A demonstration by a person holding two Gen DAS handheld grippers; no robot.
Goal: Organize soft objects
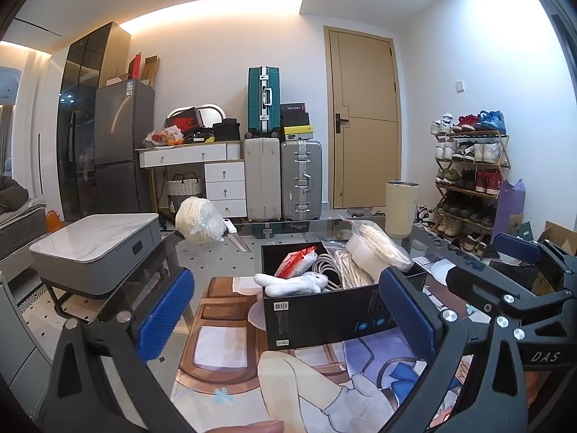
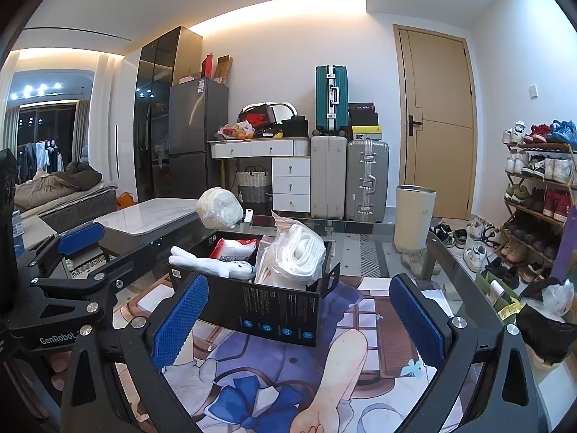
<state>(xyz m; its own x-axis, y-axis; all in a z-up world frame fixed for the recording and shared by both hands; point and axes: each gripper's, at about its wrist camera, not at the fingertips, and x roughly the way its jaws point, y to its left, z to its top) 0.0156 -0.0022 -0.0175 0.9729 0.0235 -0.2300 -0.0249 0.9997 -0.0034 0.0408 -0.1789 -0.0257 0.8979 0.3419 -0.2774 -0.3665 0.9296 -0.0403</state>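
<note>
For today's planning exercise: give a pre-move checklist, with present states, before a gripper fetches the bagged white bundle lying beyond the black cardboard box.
1. Left gripper open, empty: ok.
2. Right gripper open, empty: ok.
3. Plastic-bagged white bundle on the glass table, unobstructed: ok.
4. Black cardboard box has spare room: not ok; white plush toy, red-white packet and bagged white rolls crowd it.
5. Bundle's weight: cannot tell.
</note>
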